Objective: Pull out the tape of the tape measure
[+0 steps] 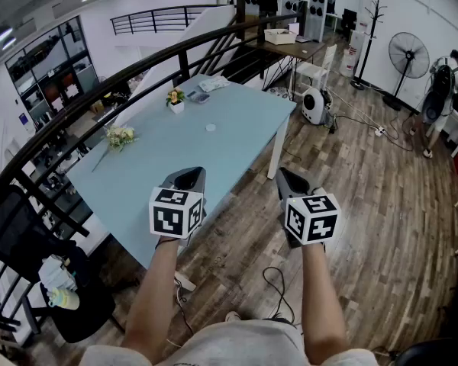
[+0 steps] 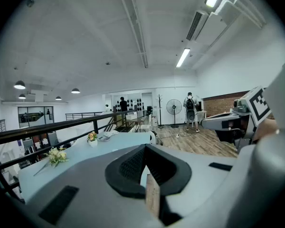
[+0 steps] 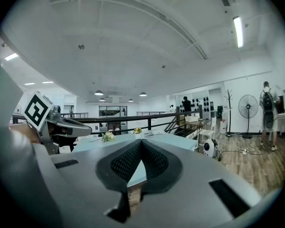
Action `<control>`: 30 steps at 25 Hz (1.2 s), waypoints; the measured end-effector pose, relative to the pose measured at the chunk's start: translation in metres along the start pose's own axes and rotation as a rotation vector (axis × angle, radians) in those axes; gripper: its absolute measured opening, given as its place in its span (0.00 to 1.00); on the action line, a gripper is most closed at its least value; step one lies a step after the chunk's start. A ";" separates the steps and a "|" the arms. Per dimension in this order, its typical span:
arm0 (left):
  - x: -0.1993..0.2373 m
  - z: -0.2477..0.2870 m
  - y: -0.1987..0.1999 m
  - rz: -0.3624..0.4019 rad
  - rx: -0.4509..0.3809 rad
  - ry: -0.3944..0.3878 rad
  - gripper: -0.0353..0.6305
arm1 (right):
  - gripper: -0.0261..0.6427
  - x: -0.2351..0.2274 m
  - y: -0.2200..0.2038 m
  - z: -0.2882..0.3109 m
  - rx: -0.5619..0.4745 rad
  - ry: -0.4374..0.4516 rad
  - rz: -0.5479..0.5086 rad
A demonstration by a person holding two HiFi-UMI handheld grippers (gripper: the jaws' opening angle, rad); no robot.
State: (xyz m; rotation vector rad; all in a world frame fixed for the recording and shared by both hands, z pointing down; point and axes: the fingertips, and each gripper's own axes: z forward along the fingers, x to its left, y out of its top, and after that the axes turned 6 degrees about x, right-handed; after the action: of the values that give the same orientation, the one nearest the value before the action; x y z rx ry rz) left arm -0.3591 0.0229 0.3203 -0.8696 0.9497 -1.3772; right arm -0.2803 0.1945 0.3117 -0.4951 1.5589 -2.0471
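My left gripper (image 1: 189,176) (image 2: 143,147) is shut with nothing in it and hangs over the near corner of the pale blue table (image 1: 237,128). To its right, over the wooden floor, my right gripper (image 1: 284,175) (image 3: 140,141) is also shut and holds nothing. At the table's far end a small grey object (image 1: 198,96) lies next to a little potted flower (image 1: 175,100); I cannot tell whether it is the tape measure. A small white round thing (image 1: 211,128) sits mid-table. Both grippers are well short of these things.
A flower bunch (image 1: 120,136) lies at the table's left edge, along the black railing (image 1: 99,90). A black chair (image 1: 30,242) stands at the near left. A cable (image 1: 278,288) runs across the floor by my feet. A standing fan (image 1: 408,56) and a person (image 1: 441,90) are at the far right.
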 end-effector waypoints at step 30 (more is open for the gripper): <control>-0.008 0.095 0.017 -0.018 0.018 0.008 0.17 | 0.14 -0.070 -0.006 0.061 0.007 0.091 0.026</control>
State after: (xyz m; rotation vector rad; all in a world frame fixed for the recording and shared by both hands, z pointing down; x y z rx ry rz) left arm -0.2648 0.0273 0.3417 -0.8617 0.9359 -1.4035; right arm -0.1902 0.1905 0.3353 -0.3819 1.6016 -2.0812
